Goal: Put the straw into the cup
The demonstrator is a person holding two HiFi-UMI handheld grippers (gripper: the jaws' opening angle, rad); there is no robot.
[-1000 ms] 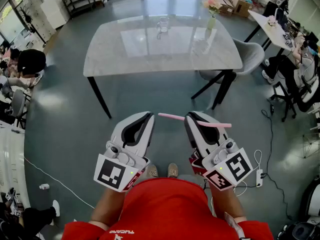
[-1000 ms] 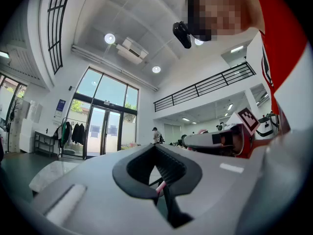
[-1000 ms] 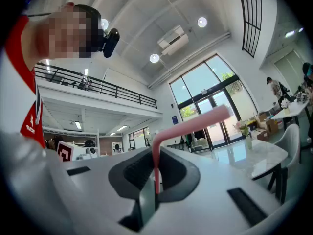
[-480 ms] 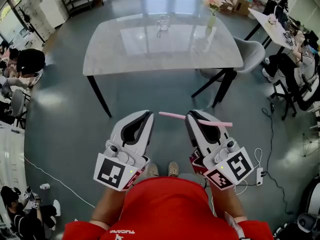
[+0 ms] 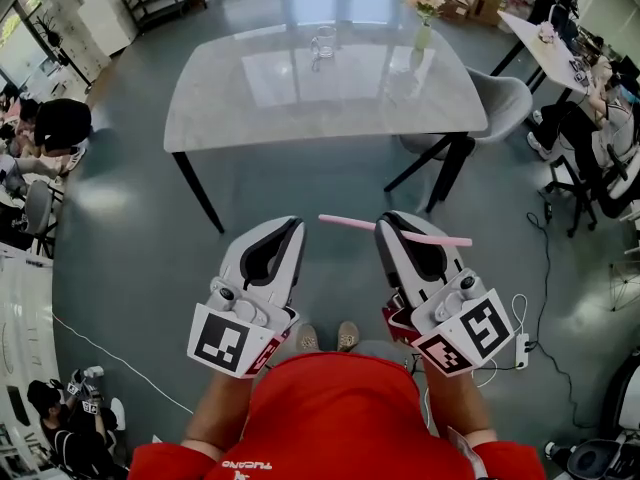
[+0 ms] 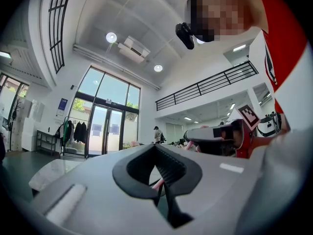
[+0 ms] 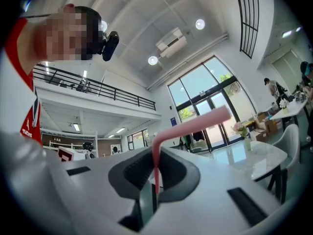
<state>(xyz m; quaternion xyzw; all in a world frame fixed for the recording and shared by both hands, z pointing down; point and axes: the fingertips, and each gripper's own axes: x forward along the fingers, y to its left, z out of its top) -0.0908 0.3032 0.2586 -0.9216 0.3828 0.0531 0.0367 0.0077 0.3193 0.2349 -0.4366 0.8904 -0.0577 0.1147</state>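
Observation:
A clear glass cup (image 5: 323, 44) stands at the far side of a grey-white table (image 5: 250, 118), well ahead of both grippers. My right gripper (image 5: 396, 222) is shut on a pink bendy straw (image 5: 350, 224), which lies crosswise and sticks out on both sides of the jaws. In the right gripper view the straw (image 7: 195, 124) rises from between the pads and bends off to the right of the right gripper (image 7: 155, 153). My left gripper (image 5: 290, 226) hangs beside it over the floor, its jaws together and nothing between them. The left gripper (image 6: 156, 148) looks the same in its own view.
A vase of flowers (image 5: 424, 18) stands at the table's far right. A grey chair (image 5: 500, 108) is tucked at the right side. Other desks and seated people (image 5: 590, 78) are at the right, more people (image 5: 50, 128) at the left. A power strip (image 5: 520, 350) lies on the floor.
Both grippers hold nearly the same pose, sitting only slightly higher in the head view. The straw stays gripped. People at the lower left edge have shifted.

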